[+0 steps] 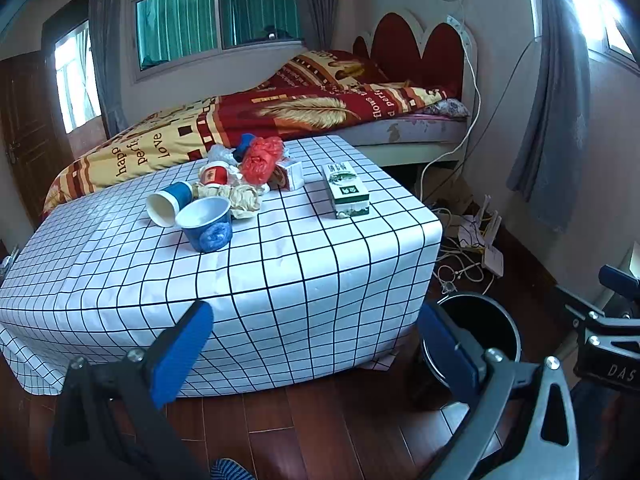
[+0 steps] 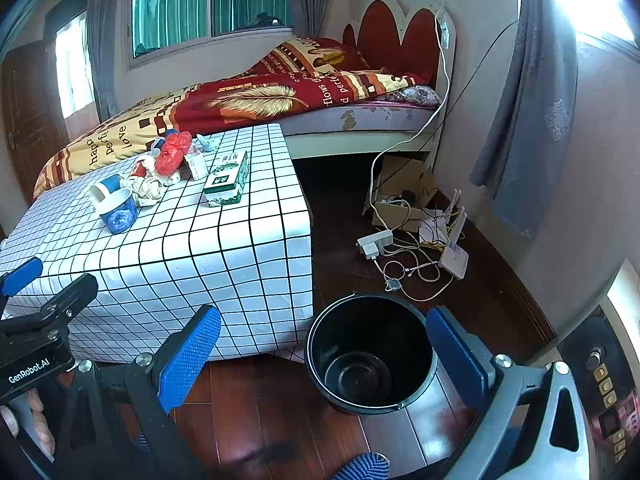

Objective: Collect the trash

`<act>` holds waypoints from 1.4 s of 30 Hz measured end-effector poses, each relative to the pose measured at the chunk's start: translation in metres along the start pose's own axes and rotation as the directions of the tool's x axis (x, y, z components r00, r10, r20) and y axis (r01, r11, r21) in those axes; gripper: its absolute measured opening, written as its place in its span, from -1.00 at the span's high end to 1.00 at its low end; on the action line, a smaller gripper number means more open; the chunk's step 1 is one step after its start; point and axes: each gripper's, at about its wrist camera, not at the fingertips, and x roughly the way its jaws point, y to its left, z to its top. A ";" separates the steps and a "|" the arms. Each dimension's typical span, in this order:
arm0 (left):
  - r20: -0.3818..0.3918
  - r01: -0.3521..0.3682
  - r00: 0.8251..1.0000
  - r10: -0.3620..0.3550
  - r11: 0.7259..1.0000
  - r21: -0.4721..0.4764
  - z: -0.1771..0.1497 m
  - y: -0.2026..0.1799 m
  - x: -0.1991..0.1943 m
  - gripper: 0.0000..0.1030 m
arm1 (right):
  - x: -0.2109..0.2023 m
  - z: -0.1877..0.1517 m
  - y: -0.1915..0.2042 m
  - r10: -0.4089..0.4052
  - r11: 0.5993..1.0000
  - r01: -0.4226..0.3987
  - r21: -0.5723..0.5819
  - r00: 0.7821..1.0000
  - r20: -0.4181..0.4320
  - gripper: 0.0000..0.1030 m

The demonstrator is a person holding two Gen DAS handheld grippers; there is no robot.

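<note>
Trash (image 1: 236, 184) heaped on checked tablecloth (image 1: 320, 248): cups, crumpled paper, red bag (image 1: 260, 160).

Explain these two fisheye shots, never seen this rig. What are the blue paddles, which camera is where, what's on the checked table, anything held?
There is no robot arm: a person carries a two-finger gripper in each hand, with a camera on each looking along its fingers. The blue paddles are the finger pads. One picture looks out from the left gripper, the other from the right gripper; each also catches the other gripper at its edge. Both stand wide open and hold nothing. On the checked table lie two blue paper cups, a red cup, crumpled paper, a red plastic bag, a small carton and a green-and-white box. A black bucket stands on the floor beside the table and looks empty.
</note>
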 end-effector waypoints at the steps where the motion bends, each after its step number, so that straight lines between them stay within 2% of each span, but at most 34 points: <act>1: 0.000 0.000 1.000 0.000 1.000 0.001 0.000 0.000 0.000 -1.00 | -0.001 0.000 -0.001 0.000 1.000 0.000 0.003 1.000 0.001 -1.00; 42: 0.007 0.007 1.000 -0.007 1.000 0.005 0.005 -0.008 -0.001 -1.00 | -0.001 0.003 -0.003 -0.009 1.000 0.009 -0.003 1.000 0.004 -1.00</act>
